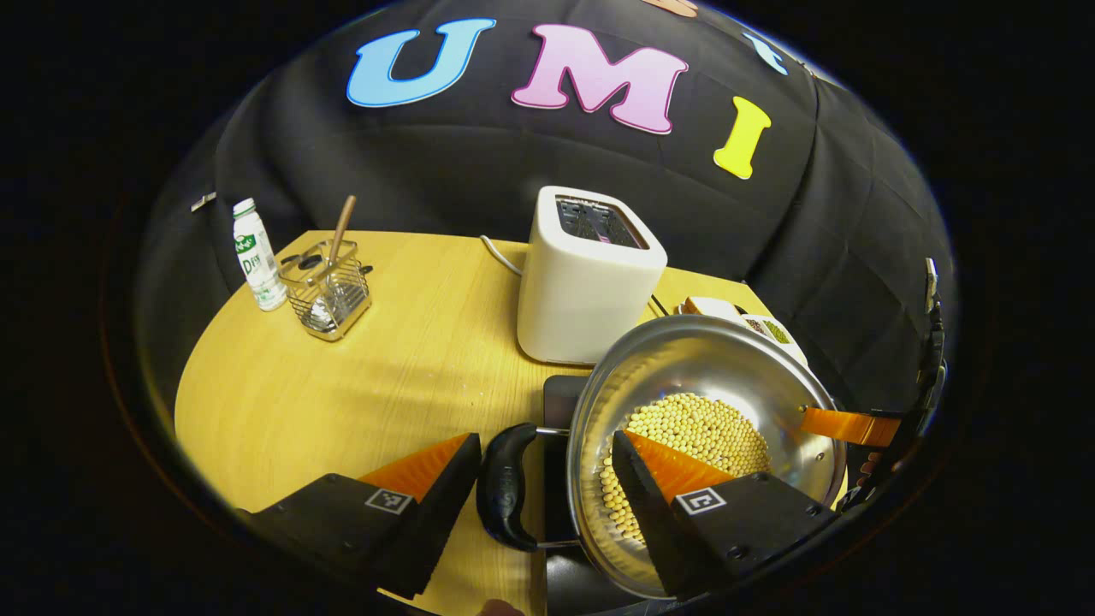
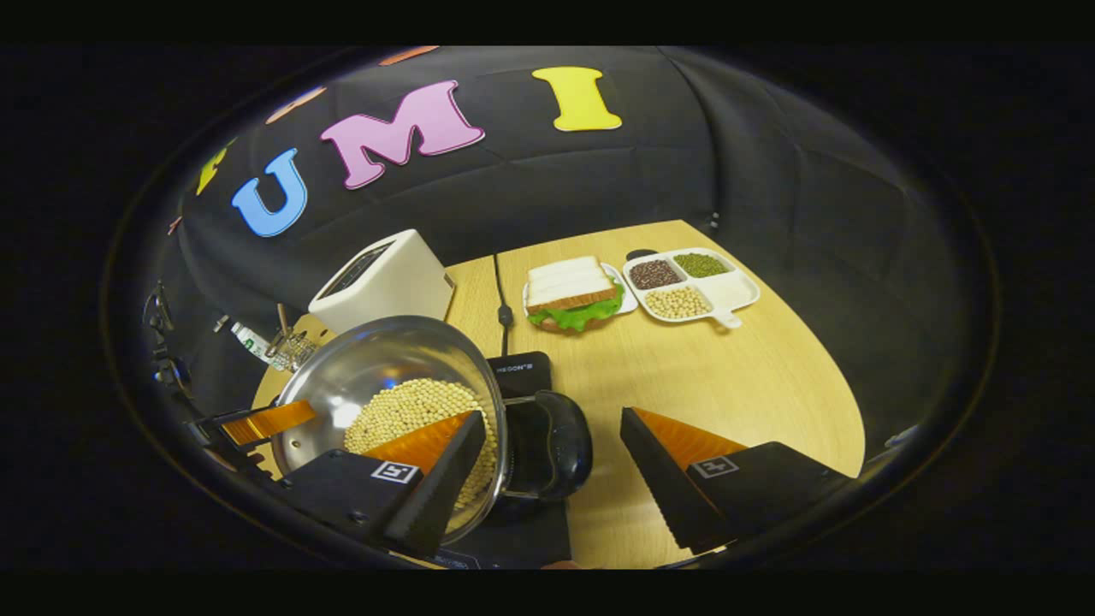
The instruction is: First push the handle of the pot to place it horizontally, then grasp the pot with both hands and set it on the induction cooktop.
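A steel pot (image 1: 710, 368) of soybeans (image 1: 701, 428) sits over the black induction cooktop (image 1: 560, 398). My left gripper (image 1: 545, 438) is open and straddles the pot's black side handle (image 1: 506, 488), one finger outside the handle and the other inside the rim above the beans. In the right gripper view the pot (image 2: 385, 359) is at the lower left on the cooktop (image 2: 523, 375). My right gripper (image 2: 553, 417) is open around the opposite handle (image 2: 560, 445), one finger inside the pot. Each view shows the other gripper's finger (image 1: 843, 425) (image 2: 269, 421) at the far rim.
A white toaster (image 1: 590, 274) stands just behind the pot. A small bottle (image 1: 257, 257) and a wire utensil holder (image 1: 329, 287) sit at the far left of the wooden table (image 1: 342, 385). A sandwich plate (image 2: 573, 295) and a divided tray of beans (image 2: 689, 282) lie farther back.
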A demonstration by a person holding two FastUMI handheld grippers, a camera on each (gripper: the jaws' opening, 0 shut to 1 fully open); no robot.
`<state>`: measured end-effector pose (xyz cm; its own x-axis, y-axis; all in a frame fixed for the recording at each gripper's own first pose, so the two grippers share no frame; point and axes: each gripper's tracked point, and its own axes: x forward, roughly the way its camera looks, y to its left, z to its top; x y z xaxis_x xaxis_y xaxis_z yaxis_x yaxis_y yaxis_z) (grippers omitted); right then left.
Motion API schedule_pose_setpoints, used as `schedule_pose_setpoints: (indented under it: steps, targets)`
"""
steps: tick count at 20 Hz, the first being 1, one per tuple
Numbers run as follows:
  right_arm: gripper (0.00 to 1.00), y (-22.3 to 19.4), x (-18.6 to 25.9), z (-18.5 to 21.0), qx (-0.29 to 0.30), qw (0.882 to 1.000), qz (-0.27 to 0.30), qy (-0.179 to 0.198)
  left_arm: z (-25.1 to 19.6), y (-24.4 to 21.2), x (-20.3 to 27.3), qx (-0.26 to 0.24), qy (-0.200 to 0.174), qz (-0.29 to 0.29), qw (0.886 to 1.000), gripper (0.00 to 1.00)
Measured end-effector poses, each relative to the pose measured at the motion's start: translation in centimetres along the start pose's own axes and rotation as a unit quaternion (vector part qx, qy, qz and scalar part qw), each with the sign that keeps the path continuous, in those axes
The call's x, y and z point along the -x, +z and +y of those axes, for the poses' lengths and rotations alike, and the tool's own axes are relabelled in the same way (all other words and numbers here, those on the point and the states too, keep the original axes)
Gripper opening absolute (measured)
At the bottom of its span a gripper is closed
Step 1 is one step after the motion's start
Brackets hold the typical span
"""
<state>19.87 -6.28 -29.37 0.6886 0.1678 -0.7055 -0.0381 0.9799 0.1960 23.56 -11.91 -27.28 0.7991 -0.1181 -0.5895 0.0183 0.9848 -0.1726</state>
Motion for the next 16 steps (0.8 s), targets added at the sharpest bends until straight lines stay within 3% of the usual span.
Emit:
schedule_pose_setpoints:
  steps: [7, 12, 16]
  targets:
    - [0.99, 5.9, 10.0, 0.5, 0.020, 0.991, -0.132, -0.018, -0.6, 6.6, 11.9, -0.044, 0.033, -0.109, 0.992, 0.96]
    - [0.99, 9.3, 20.2, 1.8, 0.040, 0.968, -0.243, -0.040, -1.0, 10.9, 23.5, -0.068, 0.056, -0.220, 0.972, 0.95]
    - [0.98, 10.0, 28.4, 3.6, 0.064, 0.940, -0.334, -0.033, -0.9, 9.8, 31.4, -0.062, 0.072, -0.276, 0.956, 0.95]
